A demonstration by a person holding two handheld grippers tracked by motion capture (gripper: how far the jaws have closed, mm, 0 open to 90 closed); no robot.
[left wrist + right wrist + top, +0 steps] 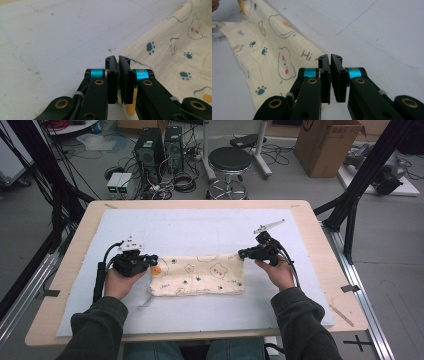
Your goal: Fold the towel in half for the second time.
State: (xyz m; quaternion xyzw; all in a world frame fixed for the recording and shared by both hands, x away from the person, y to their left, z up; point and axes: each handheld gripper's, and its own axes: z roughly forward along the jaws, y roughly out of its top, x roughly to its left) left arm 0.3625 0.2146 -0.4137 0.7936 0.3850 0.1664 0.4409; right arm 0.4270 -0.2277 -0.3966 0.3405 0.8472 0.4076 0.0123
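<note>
Grey floor (280, 180), black stool (229, 160), cardboard box (325, 145)

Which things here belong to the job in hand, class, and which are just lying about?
In the job: printed cloth; left gripper and right gripper, each shut on a far corner.

Lying about: wooden stick; stool; cardboard box.

Both forearms reach in from below, left gripper (150, 258) and right gripper (243, 253) low and pointing inward toward each other, jaws of both pressed together, each hand (119, 282) wrapped around its gripper body.
</note>
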